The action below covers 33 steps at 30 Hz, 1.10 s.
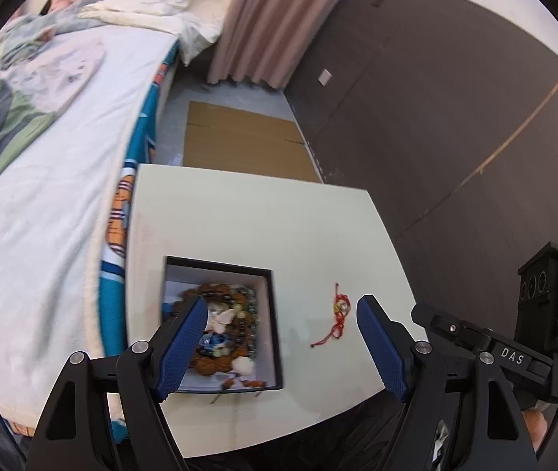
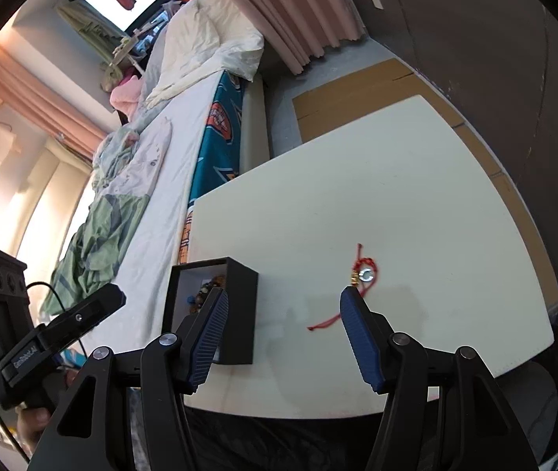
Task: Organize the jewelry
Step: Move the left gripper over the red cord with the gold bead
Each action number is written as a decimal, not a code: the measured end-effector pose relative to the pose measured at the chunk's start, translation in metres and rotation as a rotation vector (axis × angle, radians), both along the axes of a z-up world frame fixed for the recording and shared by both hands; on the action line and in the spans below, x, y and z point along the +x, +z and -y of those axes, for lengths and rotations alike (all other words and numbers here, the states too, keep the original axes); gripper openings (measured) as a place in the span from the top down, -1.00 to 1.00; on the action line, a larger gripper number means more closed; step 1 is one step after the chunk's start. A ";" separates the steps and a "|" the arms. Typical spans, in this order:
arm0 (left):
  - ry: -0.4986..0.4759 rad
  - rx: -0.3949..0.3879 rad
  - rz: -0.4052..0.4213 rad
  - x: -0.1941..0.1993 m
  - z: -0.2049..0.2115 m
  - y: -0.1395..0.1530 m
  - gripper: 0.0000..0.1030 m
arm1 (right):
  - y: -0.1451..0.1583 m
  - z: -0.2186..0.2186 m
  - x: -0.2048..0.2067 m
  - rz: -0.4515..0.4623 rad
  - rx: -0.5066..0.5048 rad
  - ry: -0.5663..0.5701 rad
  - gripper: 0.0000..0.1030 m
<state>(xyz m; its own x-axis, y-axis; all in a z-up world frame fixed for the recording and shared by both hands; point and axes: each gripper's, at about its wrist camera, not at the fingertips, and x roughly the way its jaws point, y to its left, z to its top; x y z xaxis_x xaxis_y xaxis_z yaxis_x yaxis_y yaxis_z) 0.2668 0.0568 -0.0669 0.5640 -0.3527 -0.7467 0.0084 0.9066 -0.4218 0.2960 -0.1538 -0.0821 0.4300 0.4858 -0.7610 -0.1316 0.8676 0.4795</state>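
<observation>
- Left gripper [image 1: 280, 316]: fingers spread wide apart, nothing held between them. It hangs above the near part of the table, with its left finger [image 1: 184, 347] over the box and its right finger [image 1: 379, 343] just right of the red bracelet.
- Right gripper [image 2: 280, 312]: fingers likewise spread wide, nothing between them. Its right fingertip sits just in front of the bracelet; its left finger [image 2: 208, 337] overlaps the box in view.
- Table [image 1: 247, 216]: cream-coloured top, standing beside the bed [image 1: 43, 180].
- Box [image 1: 275, 314]: black outside, pale lining, open at the top, resting on the table's near left area. It contains a heap of beaded jewelry [image 1: 235, 322], brown and dark beads with some white and blue pieces; individual items cannot be separated because of blur.
- A few small orange-brown beads lie at the box's near inner edge.
- Red bracelet [image 1: 337, 320]: red cord with a small gold charm and a silver ring, lying flat on the table to the right of the box, apart from it. Also seen from the right wrist [image 2: 363, 274]; a loose cord end trails toward the near edge.
- Flat cardboard [image 1: 239, 137] lies on the floor beyond the table.
</observation>
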 end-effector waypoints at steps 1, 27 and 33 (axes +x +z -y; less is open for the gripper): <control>-0.010 0.006 -0.003 0.002 0.005 -0.001 -0.53 | -0.002 0.006 0.000 -0.002 -0.002 -0.010 -0.36; -0.262 0.210 -0.173 0.054 0.149 -0.076 0.03 | -0.048 0.120 0.006 -0.080 0.021 -0.191 -0.48; -0.286 0.247 -0.223 0.061 0.163 -0.100 0.12 | -0.051 0.131 0.009 -0.082 0.021 -0.211 -0.48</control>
<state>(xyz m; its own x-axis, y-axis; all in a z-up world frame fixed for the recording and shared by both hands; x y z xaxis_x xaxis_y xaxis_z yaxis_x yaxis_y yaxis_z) 0.3282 -0.1061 -0.1669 0.2846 -0.2664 -0.9209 0.2073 0.9550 -0.2122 0.3050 -0.2845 -0.1329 0.4608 0.4076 -0.7884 0.0922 0.8615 0.4993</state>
